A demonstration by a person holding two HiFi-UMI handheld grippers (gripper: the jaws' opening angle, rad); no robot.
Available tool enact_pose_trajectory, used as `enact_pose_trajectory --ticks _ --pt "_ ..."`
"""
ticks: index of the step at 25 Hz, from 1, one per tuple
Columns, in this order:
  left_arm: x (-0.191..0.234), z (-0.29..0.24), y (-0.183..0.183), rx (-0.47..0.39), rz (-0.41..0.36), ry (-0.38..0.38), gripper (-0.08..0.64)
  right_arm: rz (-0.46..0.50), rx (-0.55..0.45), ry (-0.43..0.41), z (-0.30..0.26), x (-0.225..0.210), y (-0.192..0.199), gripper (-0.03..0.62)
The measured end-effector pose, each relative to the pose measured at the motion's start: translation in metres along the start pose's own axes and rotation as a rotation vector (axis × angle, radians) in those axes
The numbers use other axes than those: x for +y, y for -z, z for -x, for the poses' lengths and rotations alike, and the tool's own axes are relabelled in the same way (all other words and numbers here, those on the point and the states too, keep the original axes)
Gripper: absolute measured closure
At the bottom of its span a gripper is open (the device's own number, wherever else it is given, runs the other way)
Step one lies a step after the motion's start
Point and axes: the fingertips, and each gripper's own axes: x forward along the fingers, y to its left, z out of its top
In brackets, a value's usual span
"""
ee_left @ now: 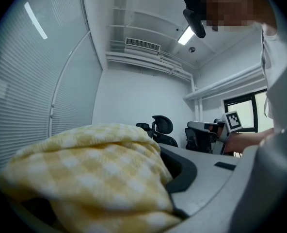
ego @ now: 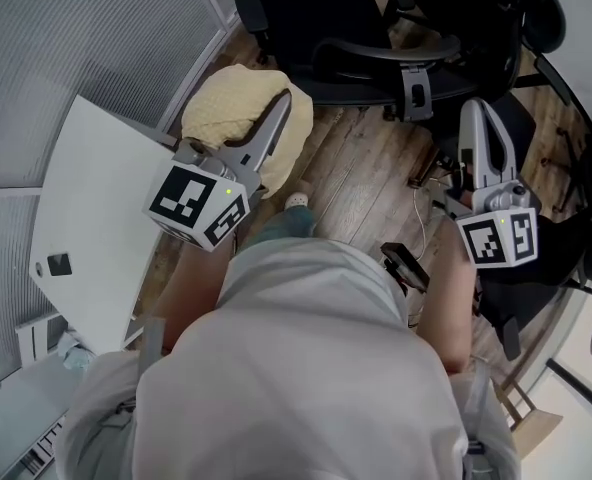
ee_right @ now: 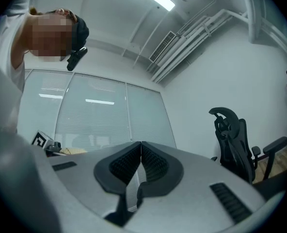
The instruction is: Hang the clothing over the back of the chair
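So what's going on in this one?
A person stands on a wooden floor with a handheld gripper in each hand. The left gripper is shut on a bunched yellow checked garment, held out in front. The right gripper is shut with nothing in it. Black office chairs stand just ahead, and the garment is not yet hung over any chair back.

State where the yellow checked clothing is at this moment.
The yellow checked clothing sits upper left in the head view, bunched in the left gripper, between the white table and a black chair.
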Motion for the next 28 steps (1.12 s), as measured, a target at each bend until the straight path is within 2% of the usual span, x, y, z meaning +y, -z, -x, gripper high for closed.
enact_pose_trajectory --ticks 13,28 --pt "0.035 -0.048 0.002 0.029 -0.011 0.095 0.488 0.002 0.000 0.078 -0.040 -0.023 0.011 0.571" --pt "0.069 -0.085 0.006 0.038 0.004 0.186 0.488 0.054 -0.011 0.166 -0.065 -0.034 0.014 0.571"
